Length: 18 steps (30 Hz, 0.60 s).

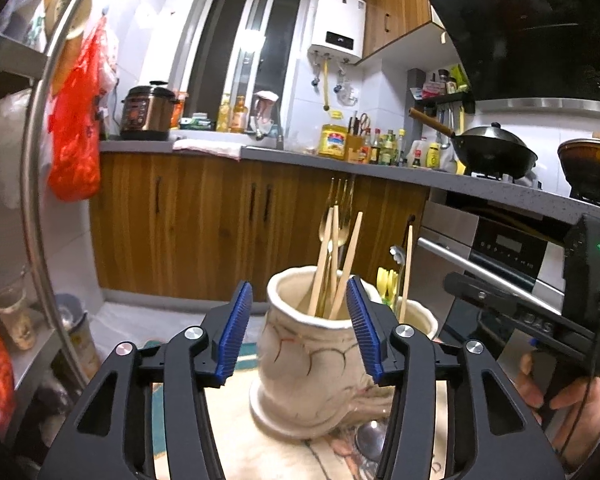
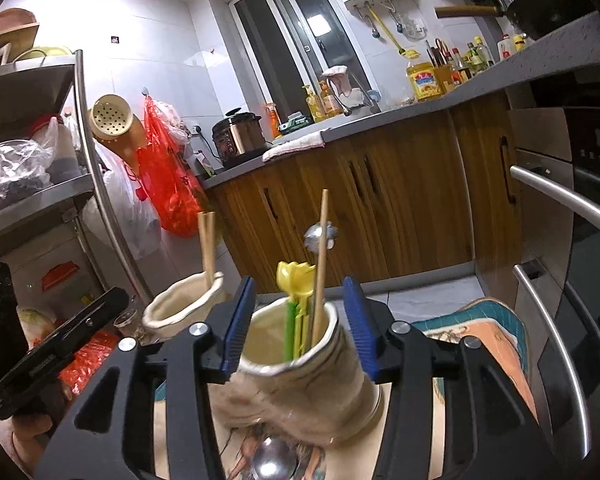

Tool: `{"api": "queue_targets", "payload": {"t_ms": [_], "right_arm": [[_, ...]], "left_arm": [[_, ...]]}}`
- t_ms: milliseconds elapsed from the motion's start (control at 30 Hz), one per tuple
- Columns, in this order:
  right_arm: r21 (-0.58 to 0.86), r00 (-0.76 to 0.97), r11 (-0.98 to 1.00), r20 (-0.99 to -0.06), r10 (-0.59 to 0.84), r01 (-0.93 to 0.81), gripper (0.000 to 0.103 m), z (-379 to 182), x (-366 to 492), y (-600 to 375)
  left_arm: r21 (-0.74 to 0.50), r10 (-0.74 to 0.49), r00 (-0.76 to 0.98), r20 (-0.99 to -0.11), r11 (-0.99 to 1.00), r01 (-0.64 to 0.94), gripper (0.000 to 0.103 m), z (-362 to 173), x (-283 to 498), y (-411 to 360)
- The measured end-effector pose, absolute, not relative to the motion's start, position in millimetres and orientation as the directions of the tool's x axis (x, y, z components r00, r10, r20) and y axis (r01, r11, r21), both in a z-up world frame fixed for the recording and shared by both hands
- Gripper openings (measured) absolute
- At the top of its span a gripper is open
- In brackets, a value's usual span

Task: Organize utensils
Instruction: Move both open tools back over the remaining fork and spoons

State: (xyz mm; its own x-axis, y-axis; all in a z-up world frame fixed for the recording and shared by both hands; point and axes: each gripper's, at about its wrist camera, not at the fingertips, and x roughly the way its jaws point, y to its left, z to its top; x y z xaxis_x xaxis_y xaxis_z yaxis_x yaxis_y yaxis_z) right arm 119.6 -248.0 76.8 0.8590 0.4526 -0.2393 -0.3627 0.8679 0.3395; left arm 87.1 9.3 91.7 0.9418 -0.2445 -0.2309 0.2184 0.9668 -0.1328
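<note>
My left tongs (image 1: pixel 300 330) stand parted with nothing gripped, one pad either side of the cream holder (image 1: pixel 312 364) just ahead, which keeps the chopsticks (image 1: pixel 342 264) and a fork (image 1: pixel 342 216) upright. My right tongs (image 2: pixel 298 330) gape the same way, empty, around the second holder (image 2: pixel 300 380), where a yellow-green utensil (image 2: pixel 296 304) and one chopstick (image 2: pixel 320 264) stand. A loose spoon (image 2: pixel 272 464) lies on the tabletop mat (image 2: pixel 480 328) below these tongs, probably next to sort
</note>
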Motion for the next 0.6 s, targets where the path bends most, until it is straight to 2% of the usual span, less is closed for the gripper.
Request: {"api": "queue_targets", "payload": {"t_ms": [67, 200, 267, 367, 500, 600], "right_arm": [[0.338, 0.856, 0.87, -0.253, 0.451, -0.359, 0.057, 75, 107, -248], [0.323, 0.845, 0.888, -0.32, 0.429, -0.329, 0.064, 68, 88, -245], [0.33, 0.831, 0.886, -0.347, 0.434, -0.325, 0.07, 62, 80, -245], [0.347, 0.812, 0.884, -0.386, 0.438, -0.311, 0.077, 51, 69, -245], [0.358, 0.785, 0.887, -0.44, 0.436, -0.291, 0.081, 35, 62, -246], [0.352, 0.772, 0.894, -0.472, 0.425, -0.277, 0.086, 25, 60, -247]], "left_arm": [[-0.136, -0.23, 0.942, -0.244, 0.97, 0.202, 0.058, 91, 80, 11], [-0.127, -0.191, 0.94, -0.284, 0.979, 0.161, 0.066, 88, 64, 15], [-0.143, -0.182, 0.936, -0.301, 0.979, 0.144, 0.073, 86, 55, 16], [-0.182, -0.188, 0.921, -0.342, 0.975, 0.131, 0.076, 79, 44, 18], [-0.145, -0.143, 0.91, -0.389, 0.985, 0.093, 0.082, 64, 29, 13], [-0.167, -0.156, 0.899, -0.41, 0.981, 0.093, 0.089, 52, 21, 12]]}}
